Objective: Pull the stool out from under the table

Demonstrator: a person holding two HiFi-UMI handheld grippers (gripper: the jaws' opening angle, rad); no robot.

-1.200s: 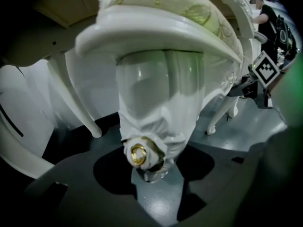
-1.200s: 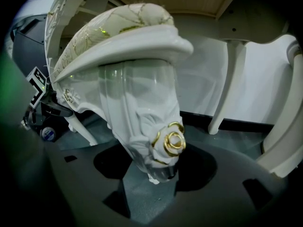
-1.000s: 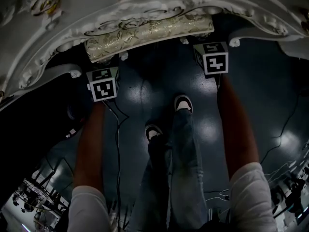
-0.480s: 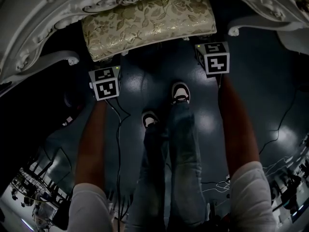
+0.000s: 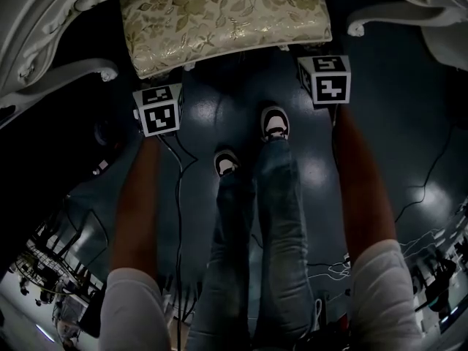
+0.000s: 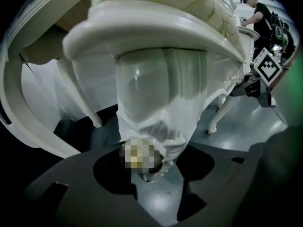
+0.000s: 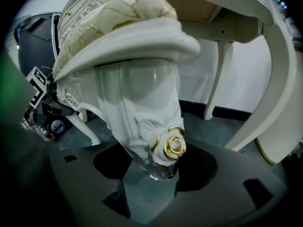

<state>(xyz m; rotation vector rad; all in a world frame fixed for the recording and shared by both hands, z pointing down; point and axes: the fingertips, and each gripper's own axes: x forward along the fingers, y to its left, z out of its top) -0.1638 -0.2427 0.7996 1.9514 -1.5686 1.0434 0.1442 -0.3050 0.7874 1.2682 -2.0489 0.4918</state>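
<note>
Stool [image 5: 219, 20] sits at the top of the head view. The long axis of its brocade cushion runs left to right, and the near long edge faces the person. The white carved table [image 5: 36, 28] rims both upper corners, and its scrolled table legs [image 5: 80, 72] flank the stool's short ends. The left gripper [image 6: 149, 171] pinches one carved front leg [image 6: 156, 103]. The right gripper [image 7: 154, 167] clamps the other at its gold rosette [image 7: 173, 148]. Toward the person lies open dark floor [image 5: 409, 123], crossed by cables [image 5: 178, 218], with two shoes [image 5: 275, 123] between the grippers.
</note>
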